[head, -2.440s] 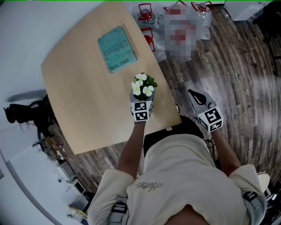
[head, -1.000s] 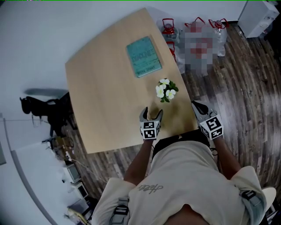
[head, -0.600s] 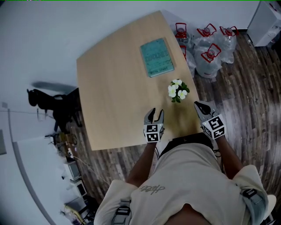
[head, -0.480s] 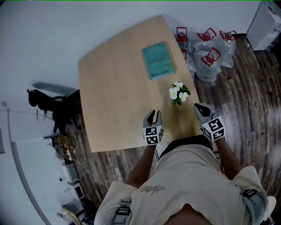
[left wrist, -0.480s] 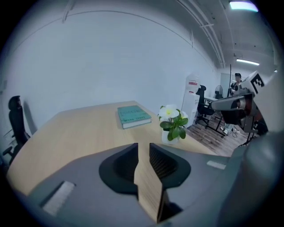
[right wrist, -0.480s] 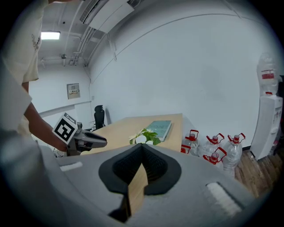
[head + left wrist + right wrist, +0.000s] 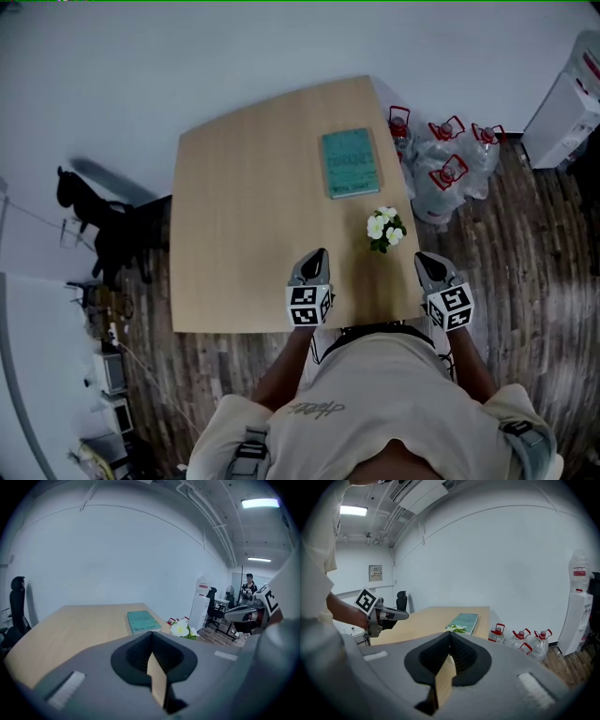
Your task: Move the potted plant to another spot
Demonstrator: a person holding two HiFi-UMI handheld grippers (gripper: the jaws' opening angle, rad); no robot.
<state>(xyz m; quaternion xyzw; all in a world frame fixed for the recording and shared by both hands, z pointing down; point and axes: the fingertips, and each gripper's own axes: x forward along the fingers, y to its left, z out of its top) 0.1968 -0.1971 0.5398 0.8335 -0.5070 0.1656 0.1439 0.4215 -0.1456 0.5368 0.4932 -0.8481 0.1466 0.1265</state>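
The potted plant (image 7: 385, 229) stands on the counter (image 7: 244, 216) near its right edge, close to the green book (image 7: 350, 161). The left tool (image 7: 318, 255) and the right tool (image 7: 422, 260) hover either side of it, jaws together, empty.

- tabletop (image 7: 234, 206): pale honey wood with a faint grain.
- potted plant (image 7: 385, 228): white blossoms with yellow centres, green leaves.
- book (image 7: 350, 162): teal cover with paler lettering.
- left gripper (image 7: 319, 254) and right gripper (image 7: 422, 259): grey shells, black ribbed fingers (image 7: 136, 653), and cubes patterned with black-and-white squares.
- floor (image 7: 534, 281): dark brown planks with grey streaks.
- water jugs (image 7: 448, 176): clear, with red caps and handles.
- shirt (image 7: 375, 403): cream.
- chair (image 7: 108, 234): black.
- wall (image 7: 187, 66): plain bluish white.
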